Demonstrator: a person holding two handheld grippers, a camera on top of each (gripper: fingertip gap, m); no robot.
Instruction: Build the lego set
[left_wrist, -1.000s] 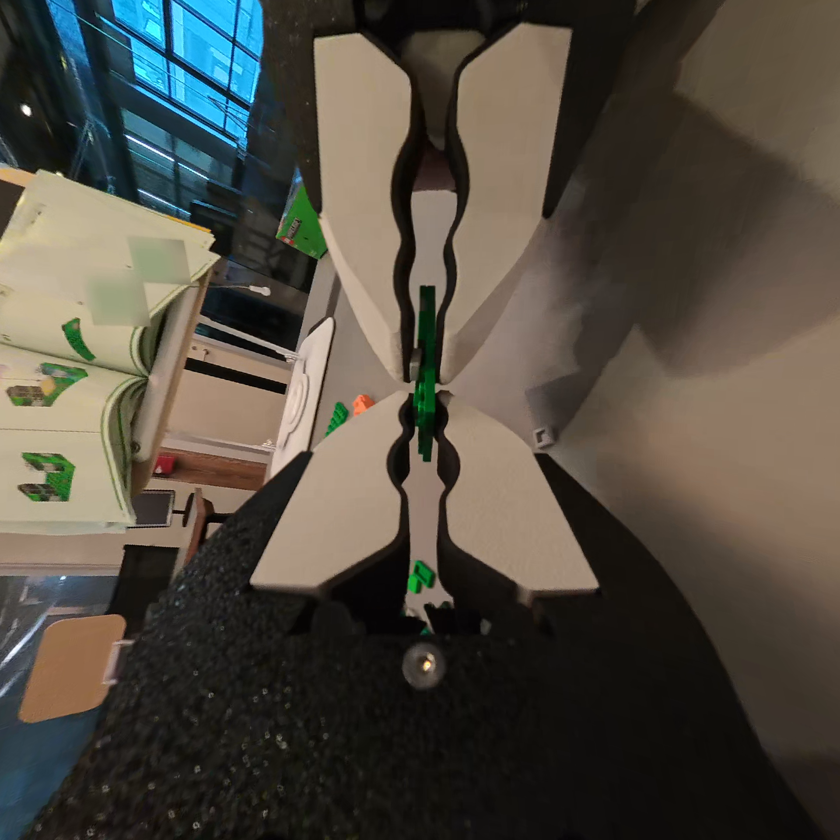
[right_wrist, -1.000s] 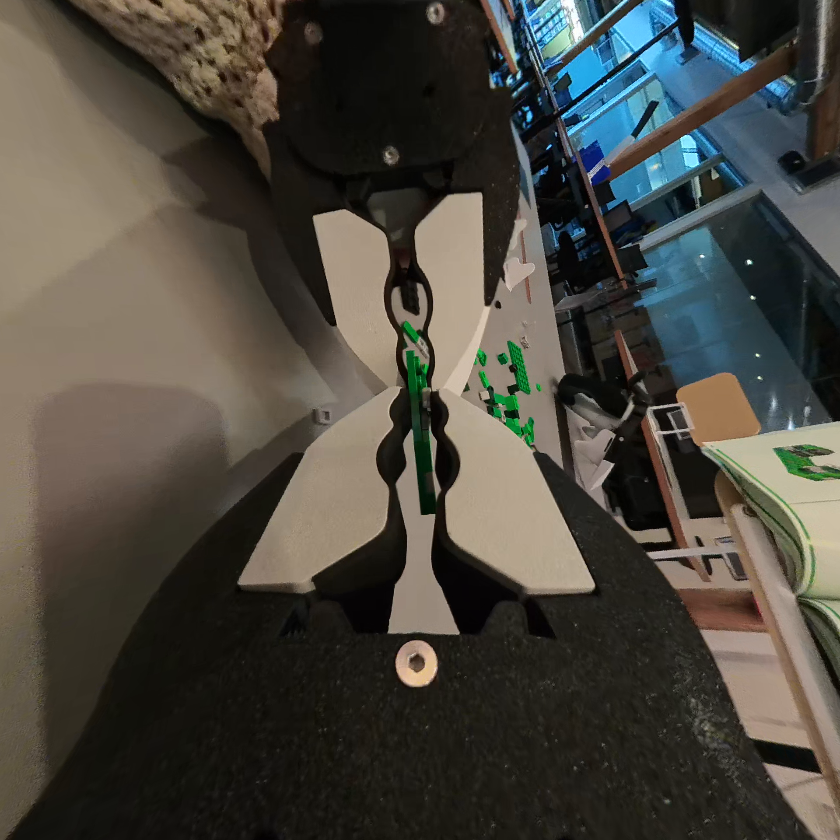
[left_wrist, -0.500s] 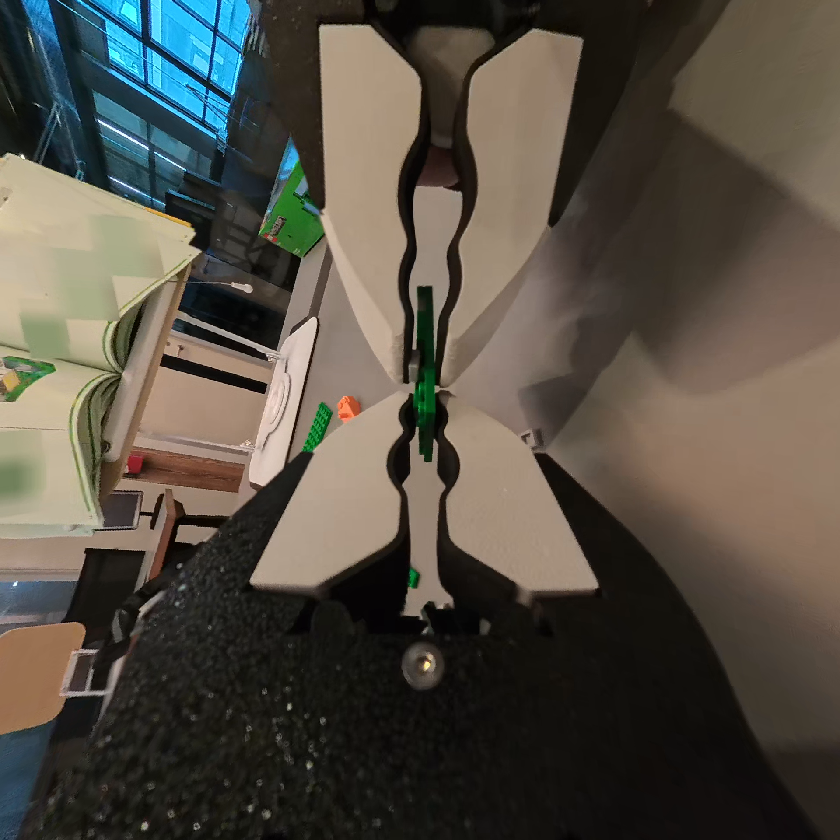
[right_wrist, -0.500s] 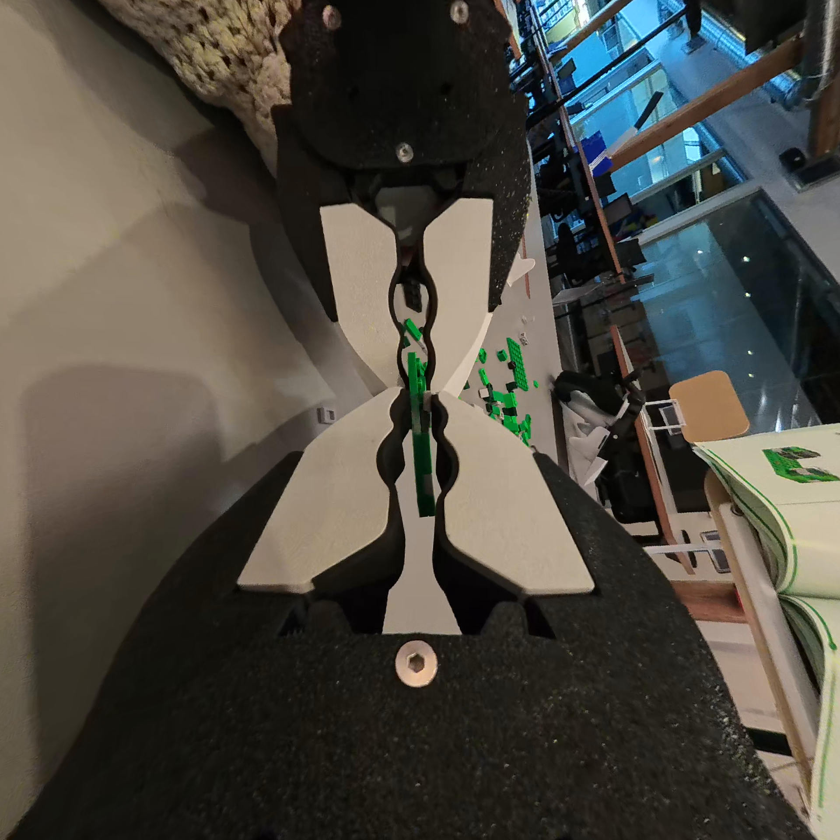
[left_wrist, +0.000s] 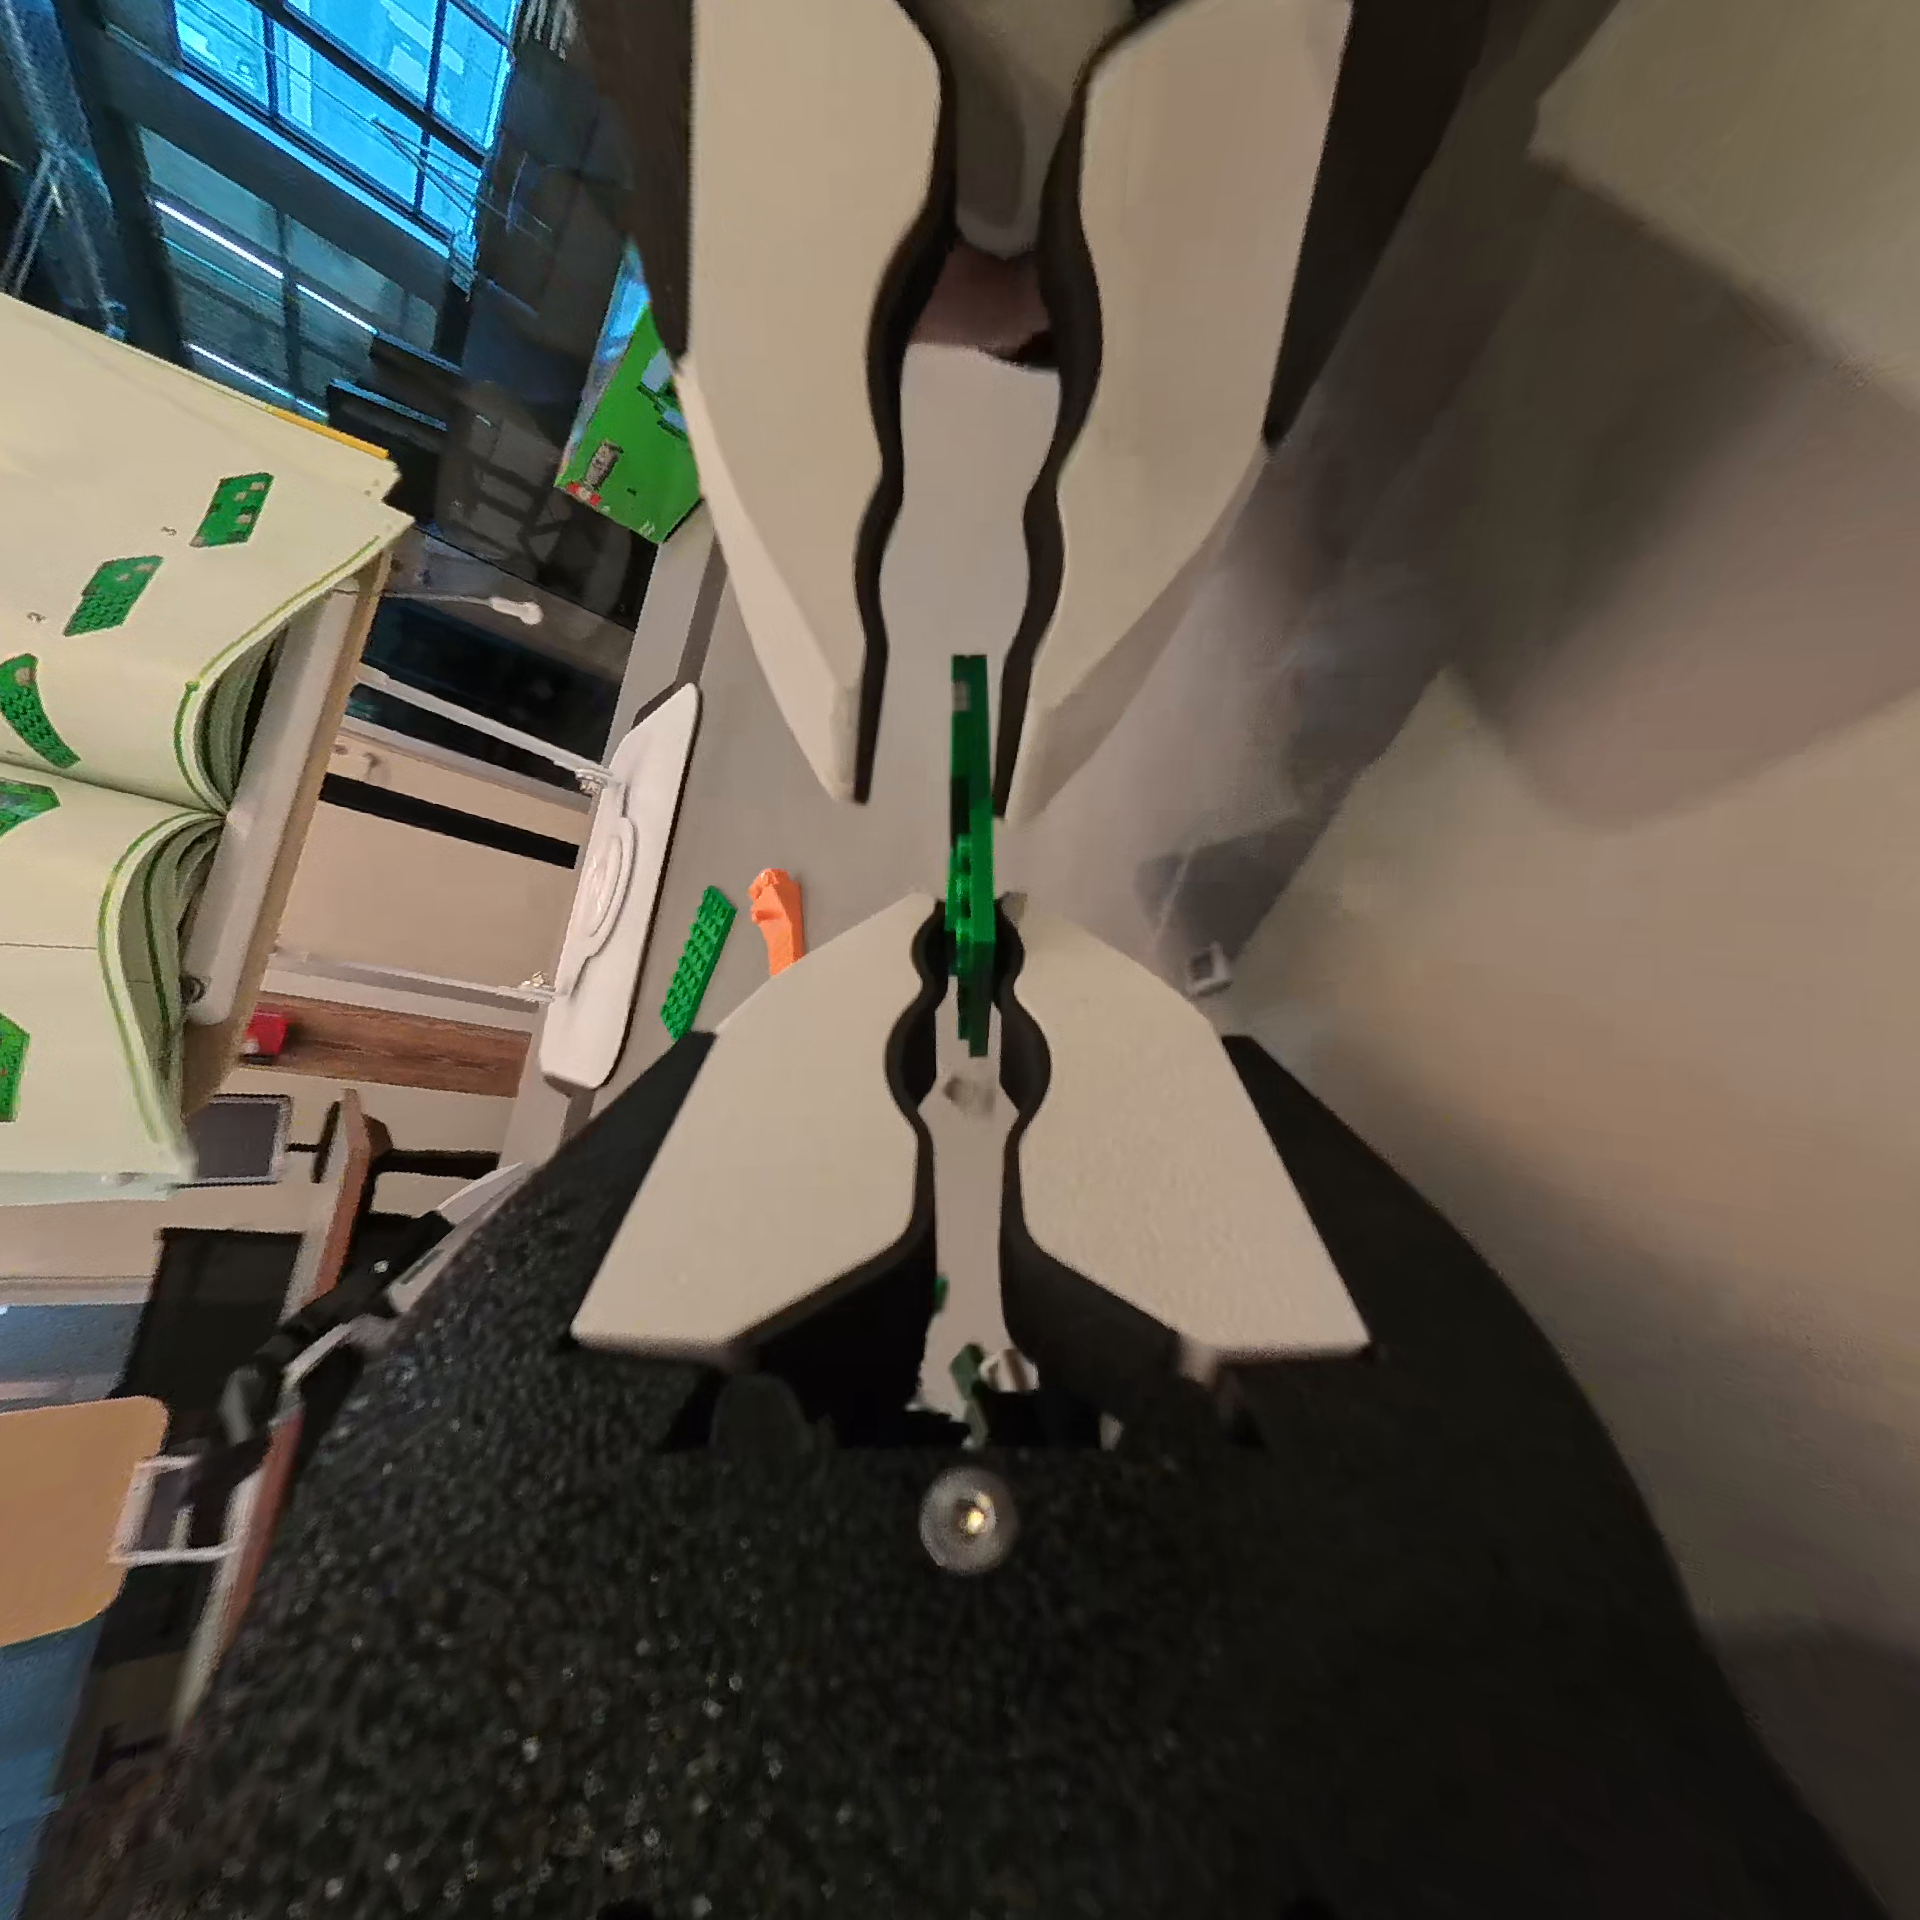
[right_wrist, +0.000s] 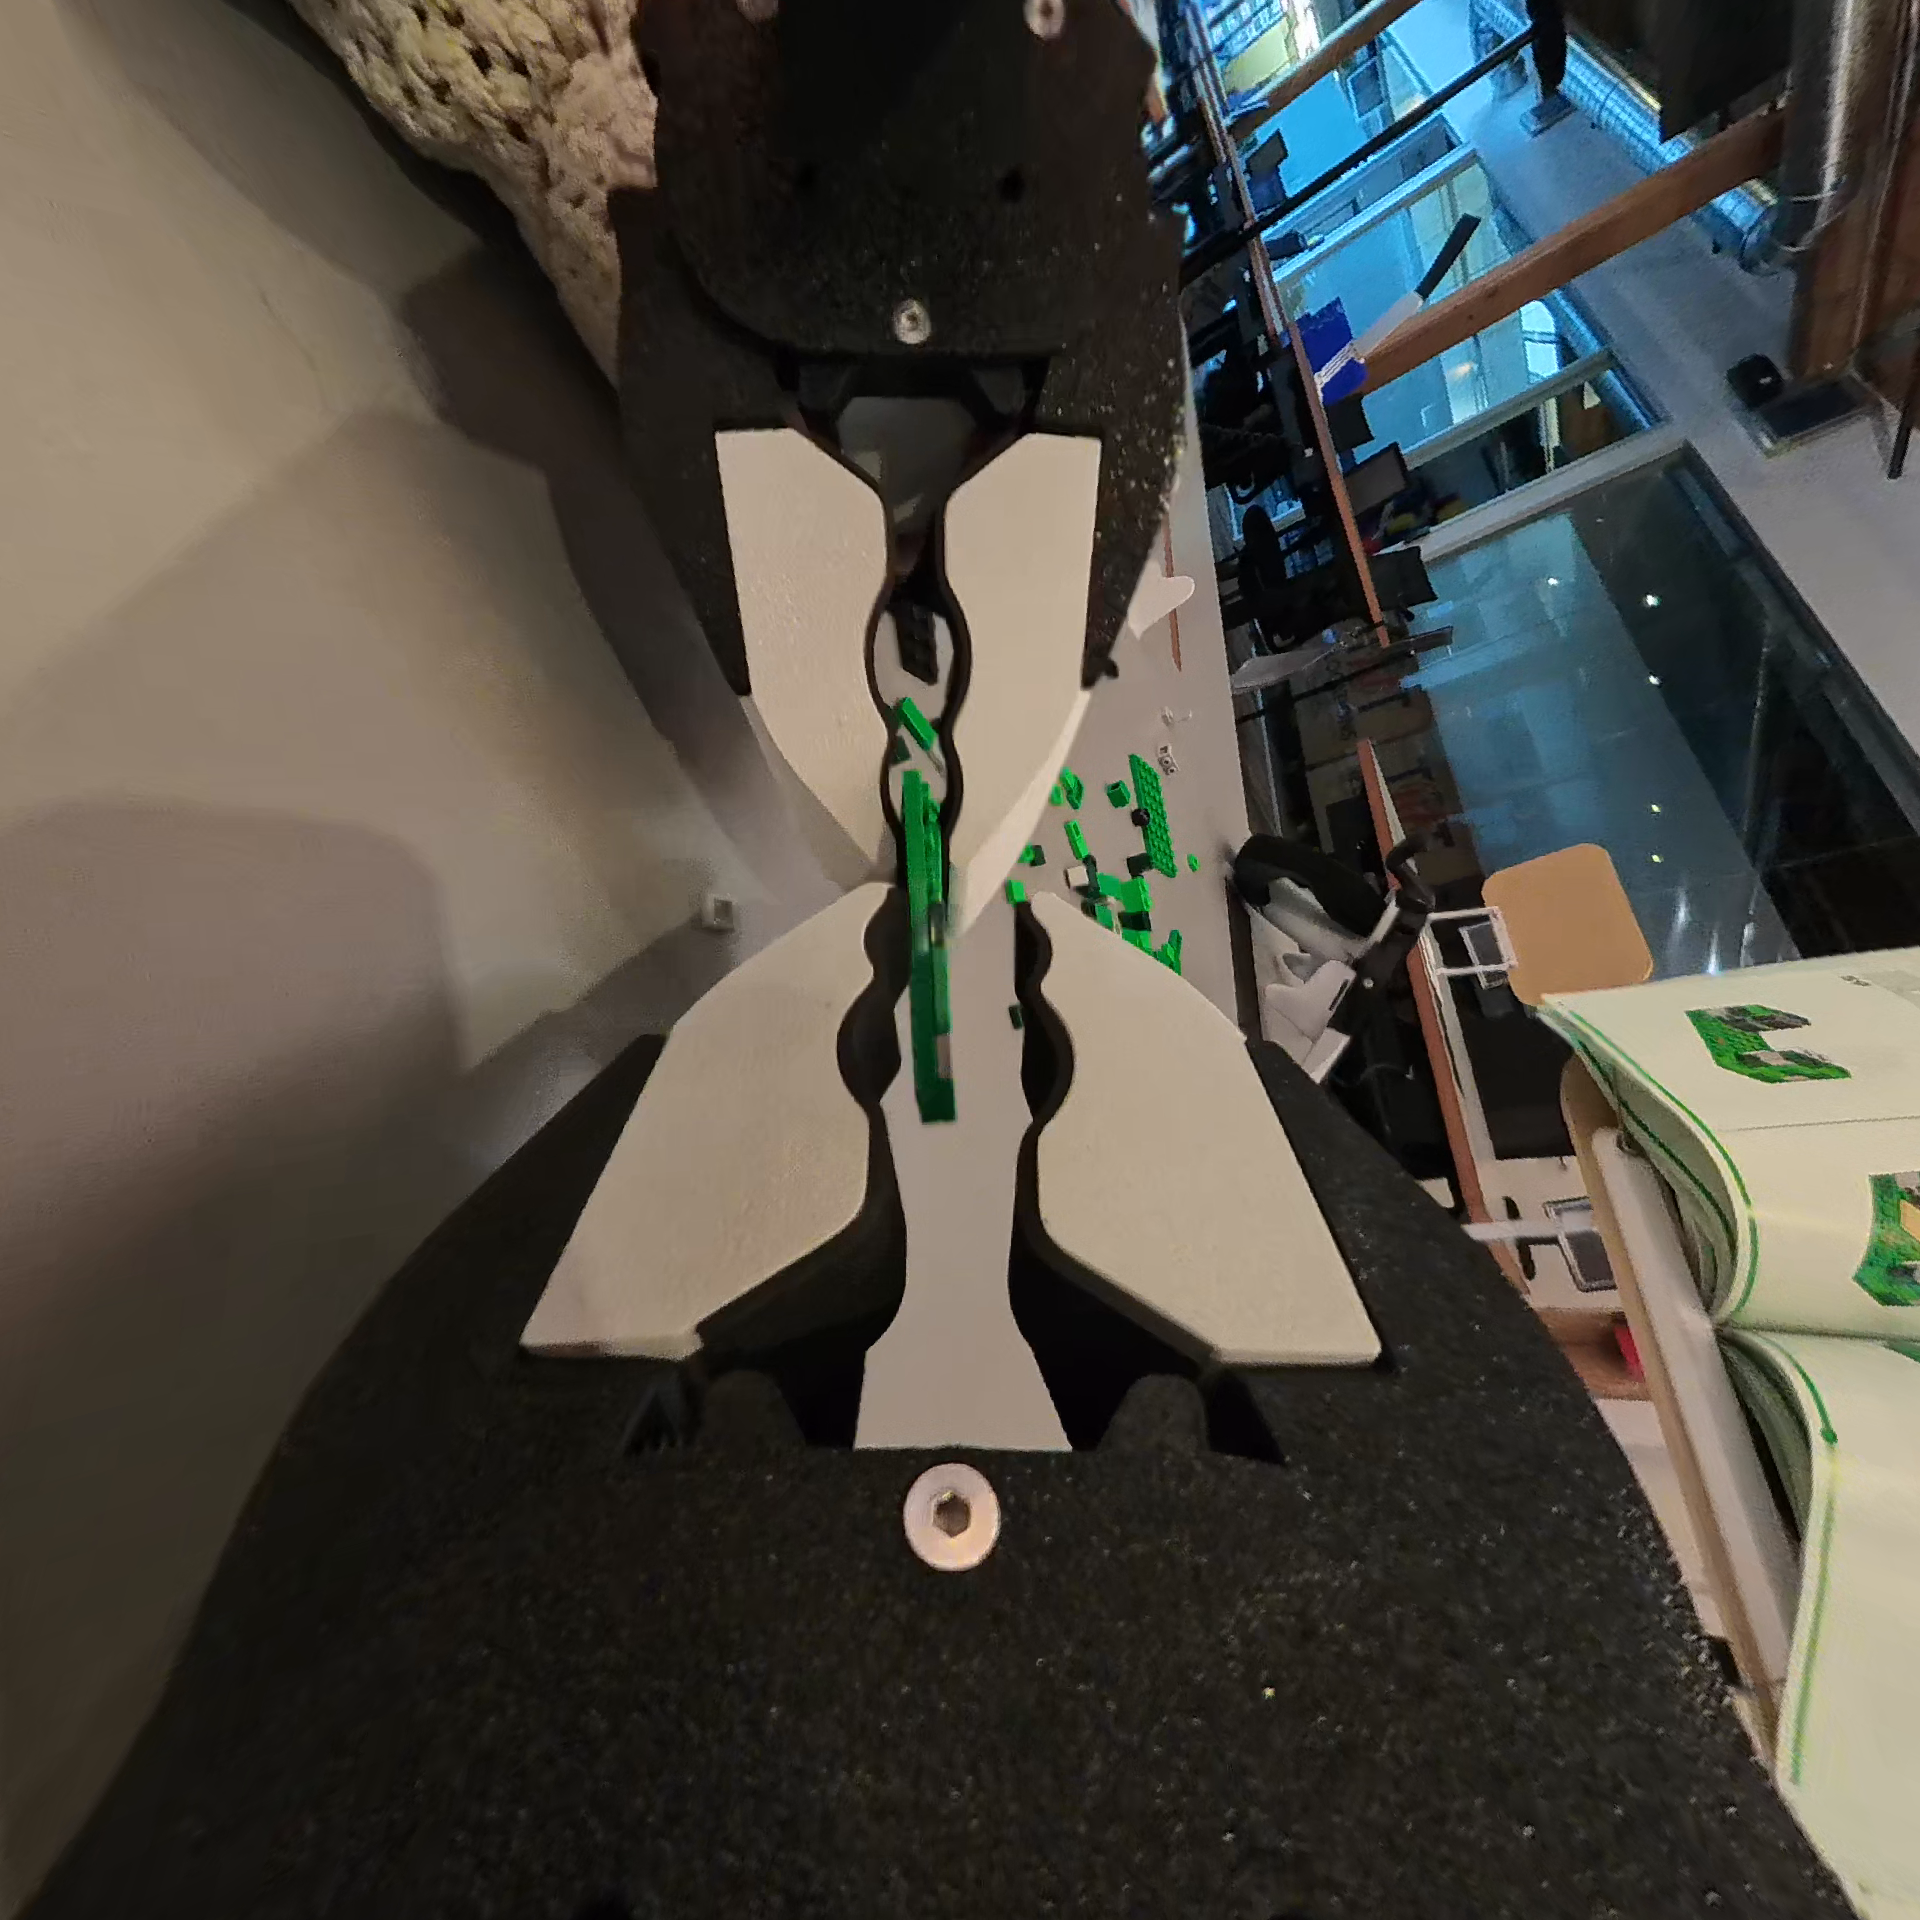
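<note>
My left gripper is clenched on the near end of the green plate assembly, holding it edge-on in the air above the tabletop. Half a second ago my right gripper pinched the far end too; now its fingers have spread, the plate resting only against one pad. The press looks done, so I judge my right is free to fetch from the loose green bricks near the tabletop's far edge.

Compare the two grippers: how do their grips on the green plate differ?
The left gripper is shut; the right gripper is open, fingertips apart. The left gripper pinches the green lego plate from both sides; in the right gripper the plate lies near one finger, with a clear gap to the other. Both face tip to tip, the plate edge-on between them.
</note>
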